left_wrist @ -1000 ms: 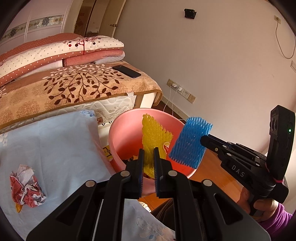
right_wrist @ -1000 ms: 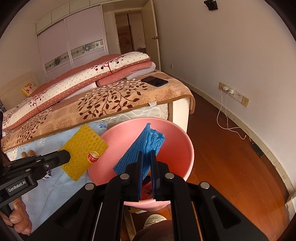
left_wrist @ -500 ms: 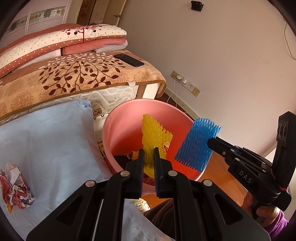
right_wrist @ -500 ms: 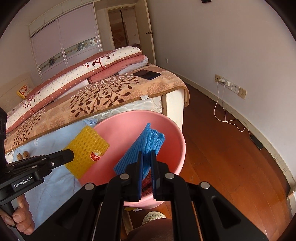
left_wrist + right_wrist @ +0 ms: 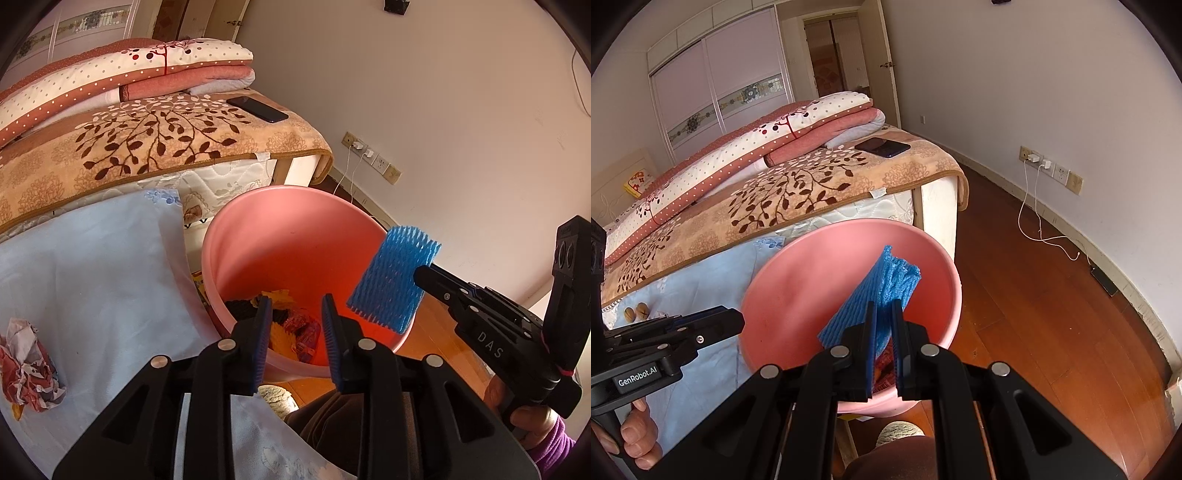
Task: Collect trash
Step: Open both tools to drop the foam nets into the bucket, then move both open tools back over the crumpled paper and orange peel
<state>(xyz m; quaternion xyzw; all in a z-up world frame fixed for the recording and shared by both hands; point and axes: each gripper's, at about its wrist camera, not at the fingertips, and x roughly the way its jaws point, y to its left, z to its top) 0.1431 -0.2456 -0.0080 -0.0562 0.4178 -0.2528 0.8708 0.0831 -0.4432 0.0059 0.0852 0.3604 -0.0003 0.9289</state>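
Left gripper [image 5: 295, 317]: fingers apart with nothing between them, hanging over the near side of the pink bin [image 5: 258, 236].
Right gripper [image 5: 884, 321]: clamped on a blue foam net [image 5: 886, 291], held over the right part of the bin's mouth — in the left wrist view the blue foam net [image 5: 393, 275] sits at the tip of this gripper, above the bin's right rim.
Pink bin: stands on the wooden floor [image 5: 1052, 314] just beside the bed [image 5: 147, 147], its mouth open upward.
Bin contents: a yellow foam net [image 5: 280, 334] lies at the bottom among red wrappers [image 5: 303, 326] and some dark scraps; the finer detail is too small to tell.
Crumpled paper [image 5: 27, 365]: red and white, resting on the light blue cloth [image 5: 99, 266] — well apart from the bin, to its left.
Bed: a leaf-patterned blanket covers it, with folded quilts [image 5: 122, 81] stacked behind and a phone [image 5: 256, 109] lying near the corner.
Wall side: a charger cable [image 5: 1038, 221] hangs from the sockets down to the floor.
Right hand [image 5: 532, 413]: grips the handle of the right gripper, with a purple sleeve at the wrist.
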